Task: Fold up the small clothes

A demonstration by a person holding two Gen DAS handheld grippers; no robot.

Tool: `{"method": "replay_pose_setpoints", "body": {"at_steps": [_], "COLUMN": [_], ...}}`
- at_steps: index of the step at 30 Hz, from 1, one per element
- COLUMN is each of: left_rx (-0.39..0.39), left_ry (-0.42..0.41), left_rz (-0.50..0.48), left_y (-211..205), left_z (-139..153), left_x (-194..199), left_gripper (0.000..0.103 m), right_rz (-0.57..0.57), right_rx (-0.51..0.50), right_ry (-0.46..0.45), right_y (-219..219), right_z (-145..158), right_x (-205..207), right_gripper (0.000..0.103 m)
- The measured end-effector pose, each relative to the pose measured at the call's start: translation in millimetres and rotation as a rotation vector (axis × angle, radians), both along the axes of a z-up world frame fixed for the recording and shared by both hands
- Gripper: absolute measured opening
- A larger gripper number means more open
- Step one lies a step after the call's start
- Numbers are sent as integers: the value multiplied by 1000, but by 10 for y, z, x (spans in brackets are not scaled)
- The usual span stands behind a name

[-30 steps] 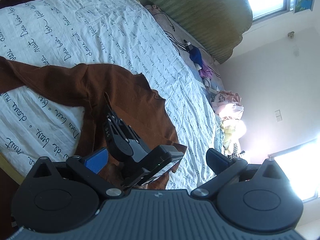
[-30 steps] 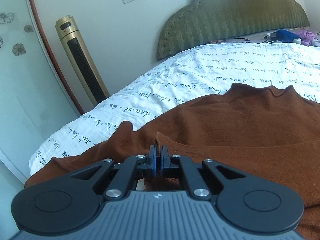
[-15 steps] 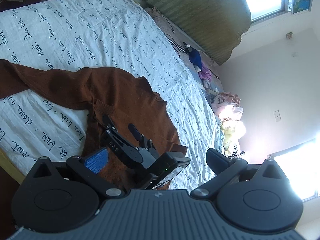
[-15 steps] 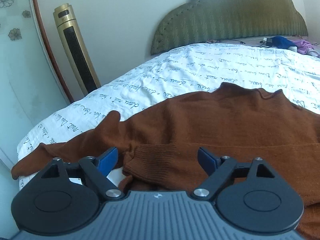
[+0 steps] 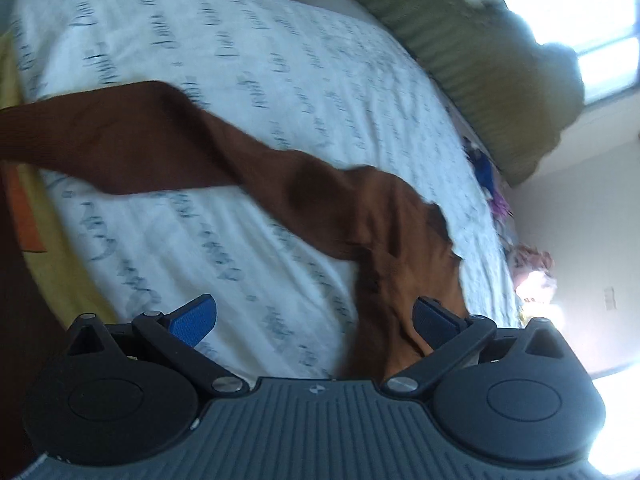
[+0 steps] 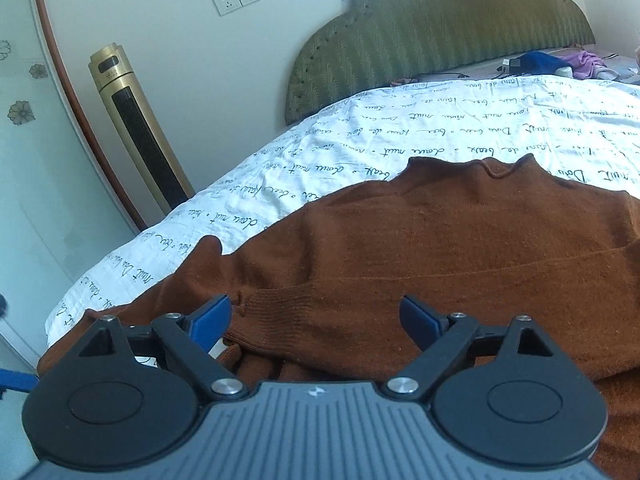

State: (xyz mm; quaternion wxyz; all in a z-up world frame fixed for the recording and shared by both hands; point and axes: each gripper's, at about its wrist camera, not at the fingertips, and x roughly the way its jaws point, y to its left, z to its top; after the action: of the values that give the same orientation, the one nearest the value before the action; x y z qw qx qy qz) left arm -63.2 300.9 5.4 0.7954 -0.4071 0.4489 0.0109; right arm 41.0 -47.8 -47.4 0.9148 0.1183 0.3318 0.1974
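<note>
A brown sweater [image 6: 460,232] lies spread on the white script-printed bedsheet [image 6: 400,136], collar toward the headboard. One sleeve is folded across the body, and its ribbed cuff [image 6: 304,312] lies between the pads of my right gripper [image 6: 316,318]. Those jaws are opening and the pads do not press the cuff. In the blurred left wrist view the sweater [image 5: 360,216] stretches its other sleeve [image 5: 120,140] out to the left. My left gripper [image 5: 316,316] is open low over the bedsheet [image 5: 240,60], its right pad beside the sweater's side edge, nothing held.
A green padded headboard [image 6: 440,32] stands at the bed's far end, with blue and purple clothes [image 6: 540,62] and cables in front of it. A gold tower fan [image 6: 136,128] stands by the wall. The yellow mattress edge [image 5: 60,264] runs at the left.
My right gripper went from shut on the sleeve cuff to wide open, leaving the cuff on the sweater. My left gripper swung down toward the outstretched sleeve, and the right gripper left its view.
</note>
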Motion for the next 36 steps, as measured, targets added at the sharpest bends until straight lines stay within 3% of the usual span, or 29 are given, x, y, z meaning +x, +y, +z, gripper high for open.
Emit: {"method": "replay_pose_setpoints", "body": {"at_steps": [3,5,7,9,12,15,24,26,28,32,36], "left_rx": [96,124,161,133,154,154,-7,-18,-64,-90,-32], "left_ry": [24,-18,-10,-55,-86,-79,-80,-74,-57,-28,-34], "left_rz": [131,182,236,276,316,336,413,419,434,439,453], "left_y": [423,613,772,922,1088,1237,1626,1640,1660,1703,1679], "left_z": [-165,-204,-241,-274,-278,-352,-646,-676,-741,-820,-688], "left_x": [-207,-349,-429,-476,-468,-412,-445,-413,-381,-358,-396], "left_gripper": [102,102,103,102,102,102,101,89,59,39,25], "right_rz": [62,62,80,80,104,123,93,80,86,88,82], "right_rx": [36,18,14,40,60,49,54,47,42,28,21], "right_ry": [-31,-57,-61,-57,-60,-86,-48,-42,-43,-50,-52], "right_y": [7,38,68,63,88,146,73,72,83,109,103], "right_z": [24,39,37,30,36,64,21,15,21,44,64], "right_x": [-76,-127,-142,-153,-179,-227,-219,-211,-215,-242,-250], "right_gripper": [92,92,92,92,92,92,93,98,98,98,98]}}
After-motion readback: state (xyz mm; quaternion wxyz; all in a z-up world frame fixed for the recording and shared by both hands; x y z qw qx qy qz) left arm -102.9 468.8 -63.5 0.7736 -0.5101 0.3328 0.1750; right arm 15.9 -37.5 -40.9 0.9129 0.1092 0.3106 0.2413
